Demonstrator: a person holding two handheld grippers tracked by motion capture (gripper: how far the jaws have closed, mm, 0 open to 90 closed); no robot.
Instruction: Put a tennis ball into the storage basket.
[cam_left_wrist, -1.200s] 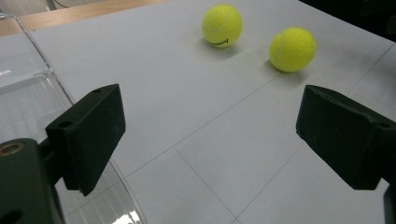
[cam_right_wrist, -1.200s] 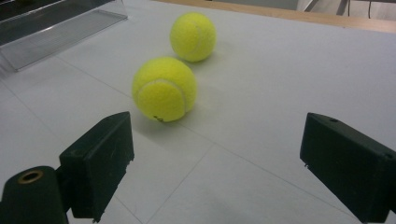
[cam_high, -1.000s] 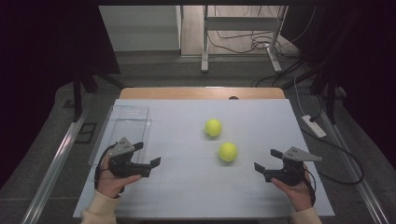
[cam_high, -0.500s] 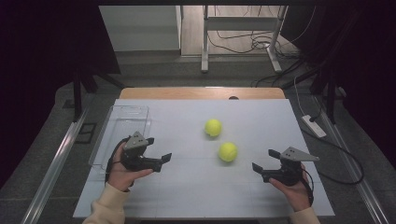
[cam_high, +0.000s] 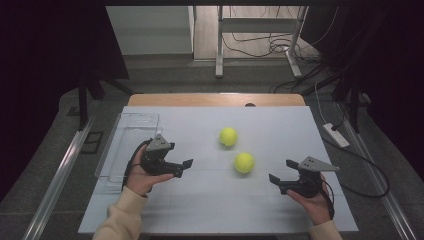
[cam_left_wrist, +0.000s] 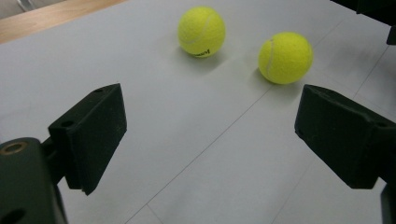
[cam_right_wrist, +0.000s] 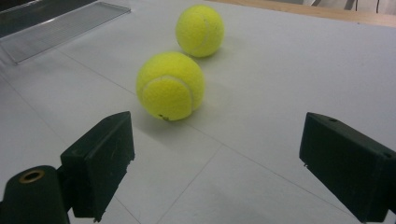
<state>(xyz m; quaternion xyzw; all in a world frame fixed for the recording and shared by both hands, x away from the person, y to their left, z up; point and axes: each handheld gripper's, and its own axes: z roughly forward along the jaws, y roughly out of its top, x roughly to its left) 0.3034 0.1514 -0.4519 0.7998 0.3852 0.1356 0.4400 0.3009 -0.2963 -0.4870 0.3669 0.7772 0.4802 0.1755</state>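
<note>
1. two yellow tennis balls are seen on the white table (cam_high: 210, 210): the near ball (cam_high: 244, 162) and the far ball (cam_high: 228, 136), close together but apart, roughly mid-table.
2. a clear plastic tray (cam_high: 131, 131) is seen at the table's left edge, with nothing visible inside it.
3. the left gripper (cam_high: 181, 168) is held just above the table beside the tray, pointed toward the balls; in the left gripper view its jaws are spread wide with only bare table between them, and both balls, the near ball (cam_left_wrist: 285, 57) and the far ball (cam_left_wrist: 201, 31), lie ahead and beyond the jaw tips.
4. the right gripper (cam_high: 279, 183) is held low at the table's right side, angled toward the balls; its jaws are also spread wide and nothing is pinched. in the right gripper view the near ball (cam_right_wrist: 170, 85) lies just ahead, toward the left jaw, with the far ball (cam_right_wrist: 199, 30) behind it.
5. the work is judged to be at its very start: neither ball is touched or lifted, and the tray holds nothing.
6. everything is judged to be left: a ball is to be reached and closed on, carried, likely to the tray, and then the other ball.
</note>
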